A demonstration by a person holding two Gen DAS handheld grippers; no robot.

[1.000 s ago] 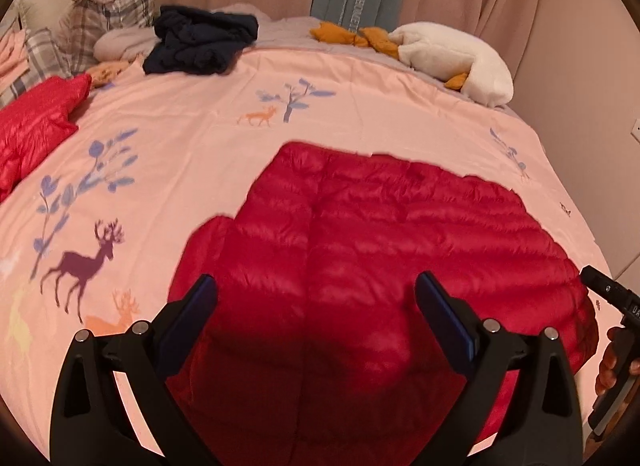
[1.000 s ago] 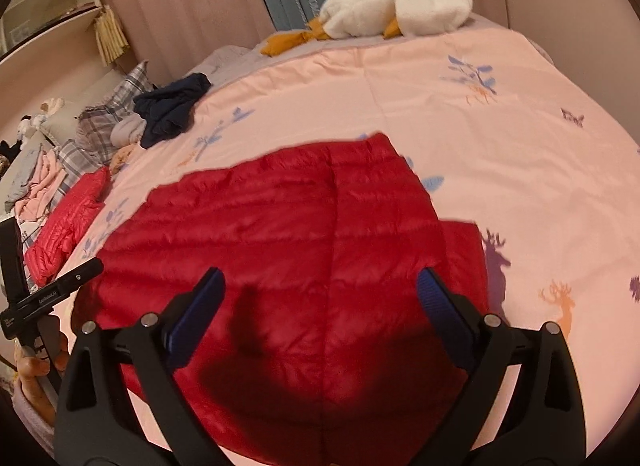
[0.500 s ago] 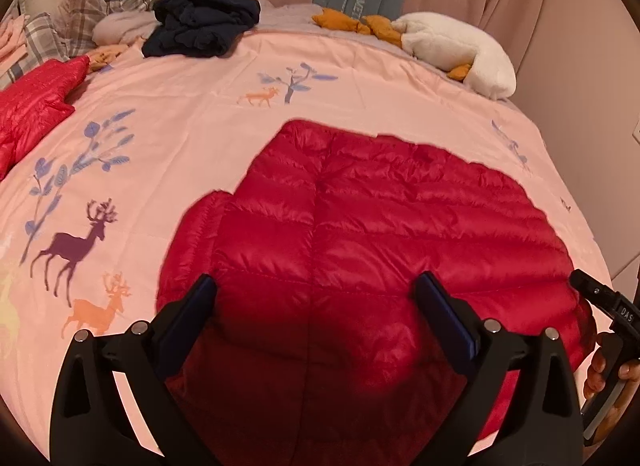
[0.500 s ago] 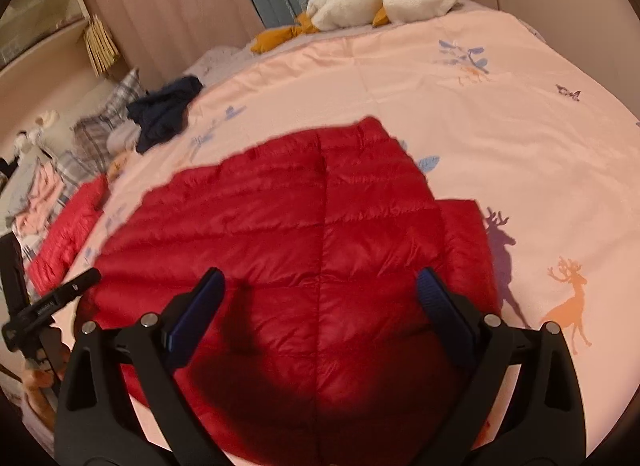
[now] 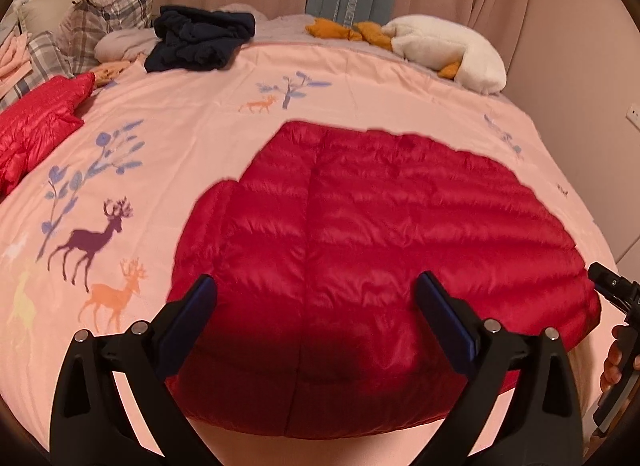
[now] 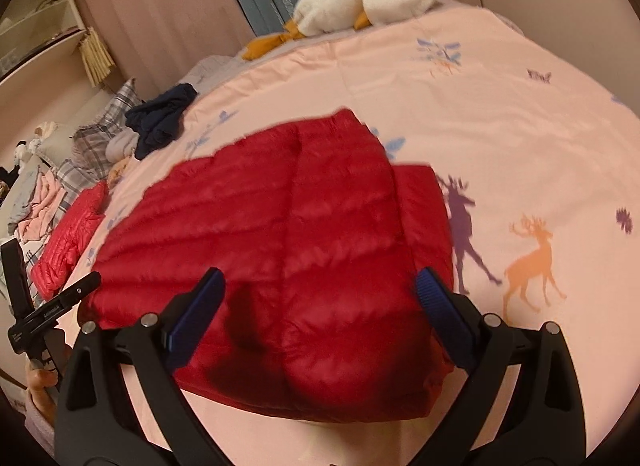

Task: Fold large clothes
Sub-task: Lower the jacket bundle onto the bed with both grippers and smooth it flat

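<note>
Bed (image 5: 360, 77) w/ smooth pink deer-print cover, curtains behind. Red quilted puffer jacket (image 5: 380, 234) lies flat at centre, glossy, horizontal baffles, centre seam; near hem in shadow. Left gripper (image 5: 316, 310) and right gripper (image 6: 316, 306) hover over jacket near edge, jaws spread wide, nothing between them. Navy clothes (image 5: 200, 41) crumpled at 11 o'clock; white plush (image 5: 448, 49) at 1. Second red jacket (image 5: 36, 121) at 9, cut off by frame.

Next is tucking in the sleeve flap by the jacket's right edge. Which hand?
Right. The open right tool hovers with the sleeve flap just past its finger; the left tool is across the red jacket.
</note>
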